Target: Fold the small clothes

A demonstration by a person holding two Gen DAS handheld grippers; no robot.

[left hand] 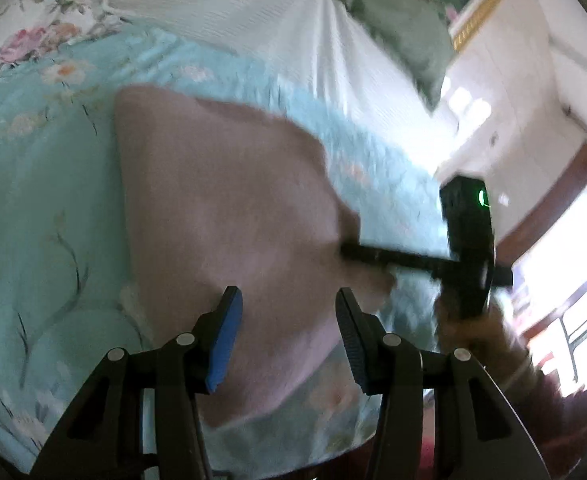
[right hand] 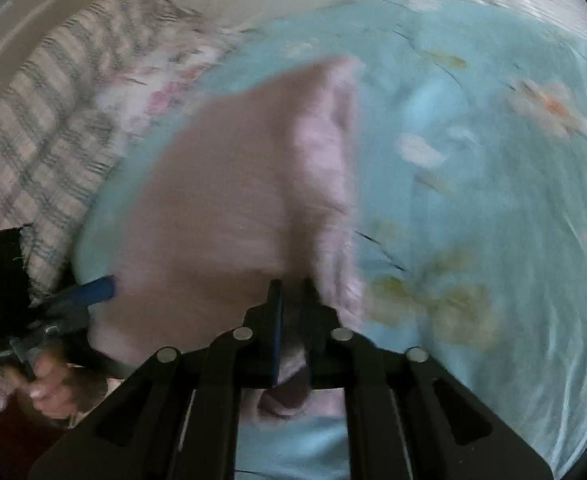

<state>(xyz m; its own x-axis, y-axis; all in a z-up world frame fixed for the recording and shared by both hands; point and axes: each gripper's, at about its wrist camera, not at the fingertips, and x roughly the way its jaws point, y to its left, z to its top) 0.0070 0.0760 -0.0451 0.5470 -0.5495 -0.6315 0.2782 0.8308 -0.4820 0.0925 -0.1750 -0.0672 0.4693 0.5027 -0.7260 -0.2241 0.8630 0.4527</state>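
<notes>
Right tool (right hand: 291,292) pinches an edge of the small dusty-pink soft knit garment (right hand: 229,200). Left tool (left hand: 287,312) is spread, hovering over the cloth. Garment lies ahead on the light-blue floral bed cover (left hand: 53,200). Blurry, but it looks partly folded; more folds left.

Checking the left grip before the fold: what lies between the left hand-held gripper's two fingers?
In the left wrist view, the left hand-held gripper is open; only the pink garment shows between its fingers, lying on the blue floral bedspread.
</notes>
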